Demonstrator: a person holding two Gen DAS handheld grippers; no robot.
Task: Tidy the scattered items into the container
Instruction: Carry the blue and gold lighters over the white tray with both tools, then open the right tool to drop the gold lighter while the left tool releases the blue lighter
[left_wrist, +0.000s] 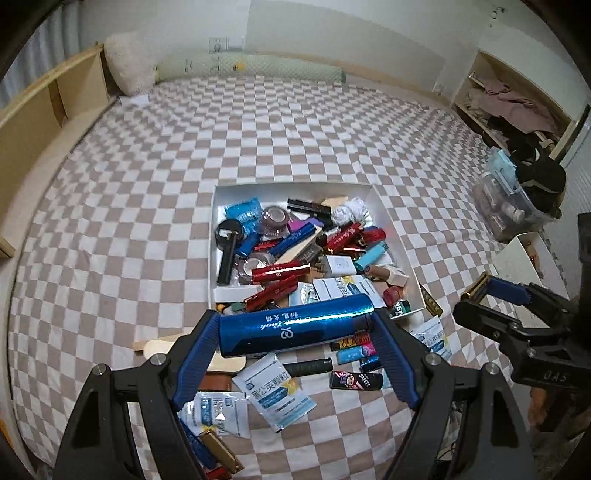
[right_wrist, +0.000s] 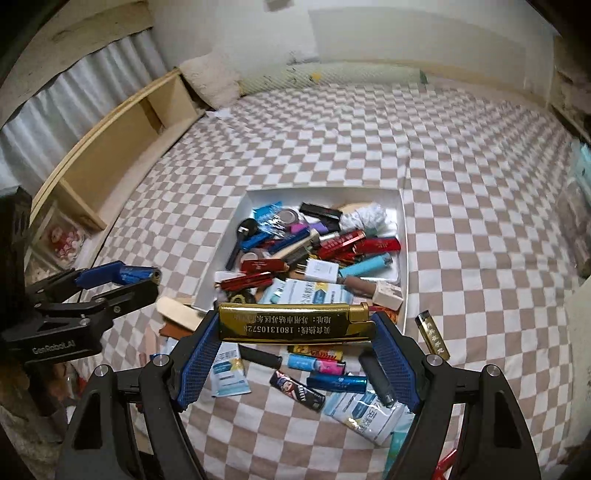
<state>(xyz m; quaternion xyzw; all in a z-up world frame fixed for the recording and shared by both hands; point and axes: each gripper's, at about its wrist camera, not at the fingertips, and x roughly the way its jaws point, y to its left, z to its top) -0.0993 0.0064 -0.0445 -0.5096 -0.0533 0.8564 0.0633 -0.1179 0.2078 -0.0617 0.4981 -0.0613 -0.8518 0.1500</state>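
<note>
The left gripper (left_wrist: 295, 328) jaws are holding a blue tube (left_wrist: 291, 328) by its ends. The right gripper (right_wrist: 293, 325) jaws are holding a gold lighter (right_wrist: 293, 323) the same way. Both are lying sideways across the jaws. The white box (left_wrist: 391, 218) is sitting on the bed (left_wrist: 147, 166), just ahead of both grippers, already crowded.

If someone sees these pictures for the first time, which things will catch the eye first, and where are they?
First, the shiny blue tube clamped lengthwise in the left gripper, and the gold lighter clamped the same way in the right gripper, both close to the cameras. Behind them lies the white box, crowded with red, blue and black small items, on the checkered bedsheet. More lighters and sachets lie scattered on the sheet in front of the box.
</note>
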